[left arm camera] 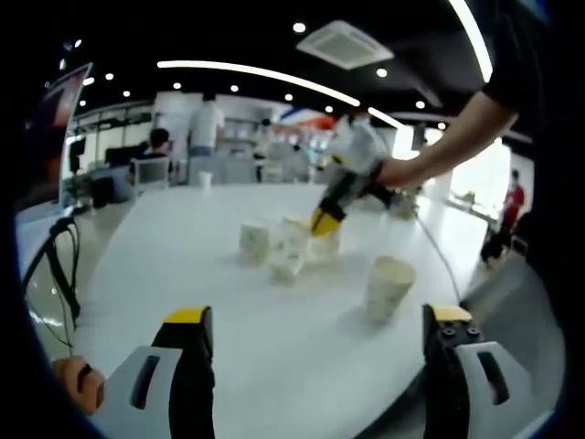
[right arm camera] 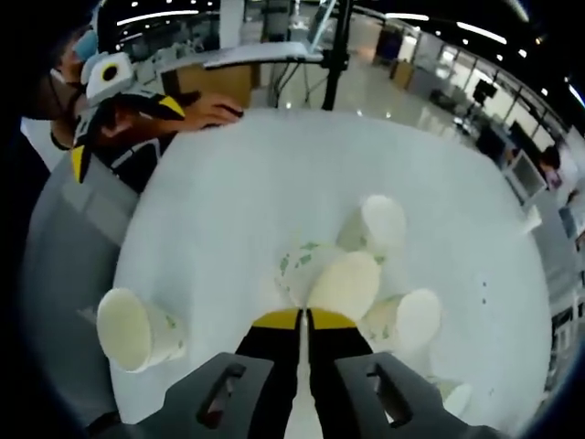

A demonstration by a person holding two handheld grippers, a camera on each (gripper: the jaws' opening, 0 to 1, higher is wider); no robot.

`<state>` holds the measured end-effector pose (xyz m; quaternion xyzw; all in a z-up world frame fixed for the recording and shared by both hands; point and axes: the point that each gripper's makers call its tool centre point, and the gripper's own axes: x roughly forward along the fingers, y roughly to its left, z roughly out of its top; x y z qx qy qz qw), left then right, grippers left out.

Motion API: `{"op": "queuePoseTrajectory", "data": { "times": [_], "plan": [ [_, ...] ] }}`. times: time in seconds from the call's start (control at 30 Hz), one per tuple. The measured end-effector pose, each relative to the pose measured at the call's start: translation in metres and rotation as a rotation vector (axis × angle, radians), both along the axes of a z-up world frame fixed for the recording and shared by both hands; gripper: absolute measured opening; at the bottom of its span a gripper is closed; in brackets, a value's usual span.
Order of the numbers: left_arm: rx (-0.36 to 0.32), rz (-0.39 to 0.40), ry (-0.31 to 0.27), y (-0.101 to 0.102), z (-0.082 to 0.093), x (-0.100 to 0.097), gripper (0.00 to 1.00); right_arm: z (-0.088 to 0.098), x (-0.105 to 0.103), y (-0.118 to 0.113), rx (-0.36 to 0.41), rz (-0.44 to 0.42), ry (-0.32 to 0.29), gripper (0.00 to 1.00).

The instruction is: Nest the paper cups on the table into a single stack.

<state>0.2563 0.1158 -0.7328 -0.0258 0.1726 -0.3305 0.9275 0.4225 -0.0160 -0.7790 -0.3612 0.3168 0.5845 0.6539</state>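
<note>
Several cream paper cups with a green print stand on a round white table [left arm camera: 183, 265]. In the left gripper view one cup [left arm camera: 390, 286] stands apart at the right, and a cluster [left arm camera: 285, 249] sits further back. My left gripper [left arm camera: 318, 315] is open, its jaws wide apart, short of the cups. My right gripper [left arm camera: 323, 221] reaches in from the right onto the cluster's back cup [left arm camera: 327, 243]. In the right gripper view my right gripper [right arm camera: 304, 319] is shut, its tips pinching the rim of one cup [right arm camera: 347, 282]. Other cups [right arm camera: 384, 222] [right arm camera: 413, 318] crowd around it, and a lone cup [right arm camera: 137, 331] stands at the left. The left gripper [right arm camera: 123, 135] is open at the upper left.
A black cable [left arm camera: 57, 261] hangs off the table's left edge. A stand's pole [right arm camera: 334, 55] rises beyond the table. Chairs, desks and several people [left arm camera: 203, 128] are in the background. A small cup [right arm camera: 454, 398] sits near the lower right edge.
</note>
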Motion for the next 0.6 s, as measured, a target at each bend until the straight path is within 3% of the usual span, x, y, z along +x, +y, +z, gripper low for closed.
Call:
{"op": "queuePoseTrajectory", "data": {
  "times": [0.23,0.6],
  "plan": [
    [0.001,-0.006,-0.003,-0.001,0.002,-0.002,0.95,0.003,-0.016,0.003,-0.031,0.087,-0.040,0.00],
    [-0.004,-0.007,-0.009,-0.001,0.005,-0.004,0.95,0.012,-0.029,0.005,-0.052,0.133,-0.078,0.00]
  ]
}}
